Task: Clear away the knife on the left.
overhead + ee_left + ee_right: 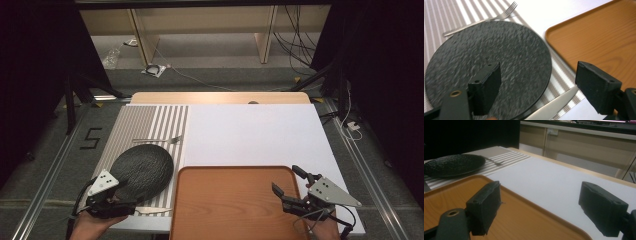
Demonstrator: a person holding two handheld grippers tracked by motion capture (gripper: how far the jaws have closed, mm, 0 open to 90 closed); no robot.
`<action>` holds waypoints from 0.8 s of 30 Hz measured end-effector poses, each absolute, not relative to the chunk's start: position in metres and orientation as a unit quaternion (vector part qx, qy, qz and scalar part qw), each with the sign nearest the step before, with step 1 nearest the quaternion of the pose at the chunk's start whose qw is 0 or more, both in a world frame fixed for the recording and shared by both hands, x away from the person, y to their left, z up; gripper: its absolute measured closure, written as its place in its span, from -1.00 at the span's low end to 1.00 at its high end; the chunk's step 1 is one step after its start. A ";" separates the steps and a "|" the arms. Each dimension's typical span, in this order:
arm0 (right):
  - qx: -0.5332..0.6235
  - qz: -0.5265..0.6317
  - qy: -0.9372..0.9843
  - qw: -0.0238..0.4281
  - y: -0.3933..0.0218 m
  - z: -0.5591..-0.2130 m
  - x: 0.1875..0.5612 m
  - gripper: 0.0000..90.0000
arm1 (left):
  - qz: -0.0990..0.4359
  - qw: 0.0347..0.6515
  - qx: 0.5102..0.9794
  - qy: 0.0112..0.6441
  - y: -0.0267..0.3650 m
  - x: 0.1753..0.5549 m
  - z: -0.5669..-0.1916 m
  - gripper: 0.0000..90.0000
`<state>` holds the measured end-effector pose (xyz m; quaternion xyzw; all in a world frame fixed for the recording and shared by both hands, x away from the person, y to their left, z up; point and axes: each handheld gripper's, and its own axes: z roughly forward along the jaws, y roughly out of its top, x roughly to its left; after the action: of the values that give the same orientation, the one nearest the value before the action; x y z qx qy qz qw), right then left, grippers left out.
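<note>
A black textured round plate (pixel 143 169) (pixel 486 55) (pixel 454 163) lies on a grey striped placemat (pixel 145 122) (pixel 439 15). A fork (pixel 159 140) (pixel 499 16) (pixel 496 162) lies just beyond the plate and a knife (pixel 152 211) (pixel 554 105) just in front of it. My left gripper (pixel 122 197) (pixel 539 72) is open at the plate's near edge, one jaw above the plate and the other near the tray's corner. My right gripper (pixel 286 180) (pixel 540 192) is open and empty across the right rim of the wooden tray (pixel 230 205) (pixel 599 37) (pixel 446 195).
A white sheet (pixel 250 132) (pixel 554 180) covers the table to the right of the placemat and beyond the tray. Past the table's far edge are floor cables and shelving legs. Metal rails run along both sides of the table.
</note>
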<state>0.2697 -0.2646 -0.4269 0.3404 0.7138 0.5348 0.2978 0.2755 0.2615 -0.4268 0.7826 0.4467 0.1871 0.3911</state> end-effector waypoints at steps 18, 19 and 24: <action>0.332 0.532 0.722 0.291 -0.263 -0.427 0.270 -0.59 | 0.170 0.332 0.803 0.465 0.289 0.268 -0.441 -0.53; 0.332 0.531 0.723 0.291 -0.263 -0.427 0.270 -0.59 | 0.168 0.327 0.806 0.464 0.290 0.268 -0.442 -0.53; 0.331 0.532 0.725 0.288 -0.262 -0.428 0.270 -0.59 | 0.157 0.298 0.820 0.463 0.292 0.269 -0.449 -0.53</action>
<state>0.2696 -0.2623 -0.4277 0.3306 0.7245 0.5319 0.2880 0.2688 0.2919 -0.4487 0.8199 0.4627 0.1572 0.2983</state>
